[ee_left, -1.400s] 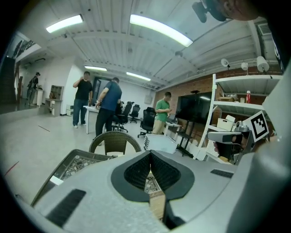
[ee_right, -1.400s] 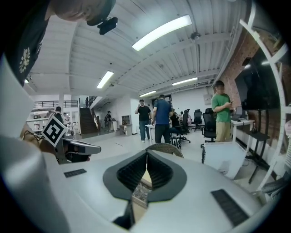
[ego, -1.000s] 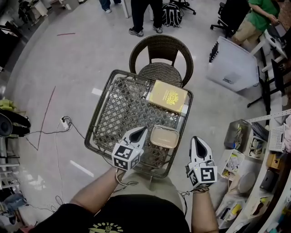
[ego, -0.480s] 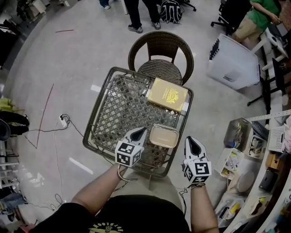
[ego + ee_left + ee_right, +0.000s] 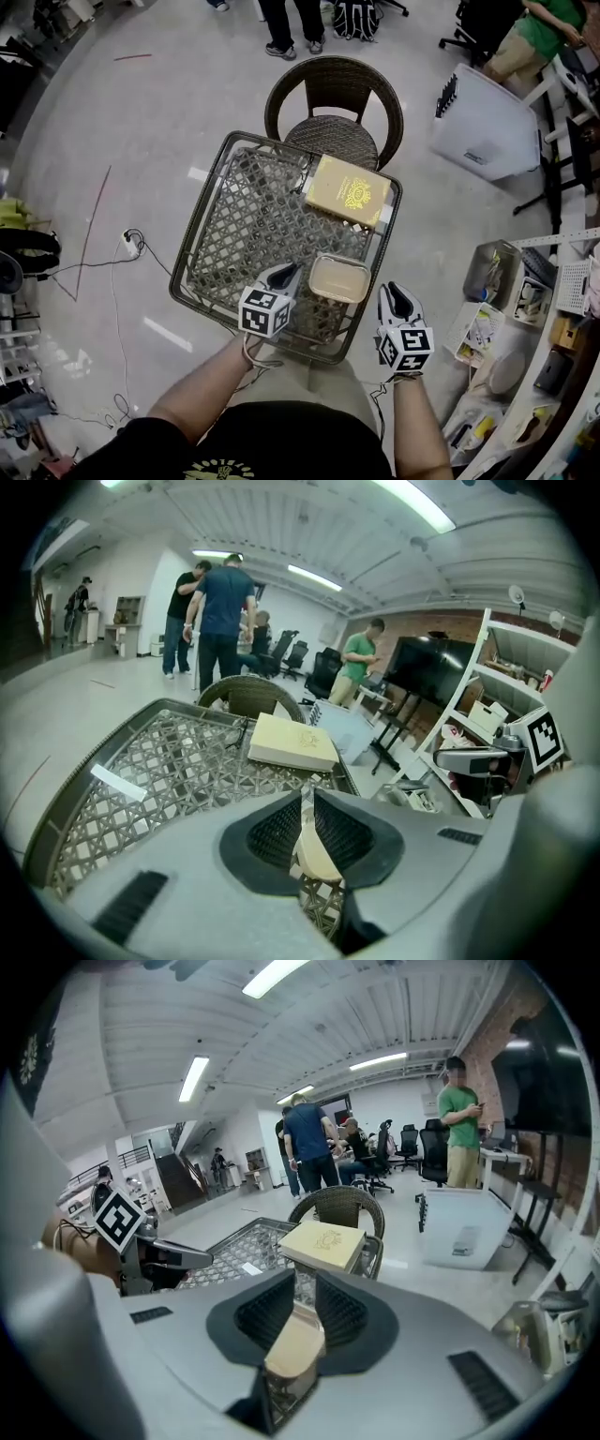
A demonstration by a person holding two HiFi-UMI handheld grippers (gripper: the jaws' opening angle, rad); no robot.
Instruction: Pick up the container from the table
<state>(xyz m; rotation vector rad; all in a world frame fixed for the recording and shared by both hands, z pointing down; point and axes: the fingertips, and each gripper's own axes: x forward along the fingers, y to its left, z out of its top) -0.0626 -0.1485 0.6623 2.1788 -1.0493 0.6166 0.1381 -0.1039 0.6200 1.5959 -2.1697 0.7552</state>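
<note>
a lattice-woven table (image 5: 244, 225) fills the middle of the head view. at its near edge the left gripper (image 5: 288, 273) is over the weave, its jaws pressed almost together with only a slit between them, holding nothing. its cube shows black-and-white square markers and no letters. just right of it the container (image 5: 339, 278), beige and lidded, sits flat on the table near the front right corner, untouched. behind it lies a yellow box (image 5: 349, 190) with a gold emblem, its writing too small to read. the right gripper (image 5: 394, 291) hangs just off the table's right edge, jaws a little apart and empty.
</note>
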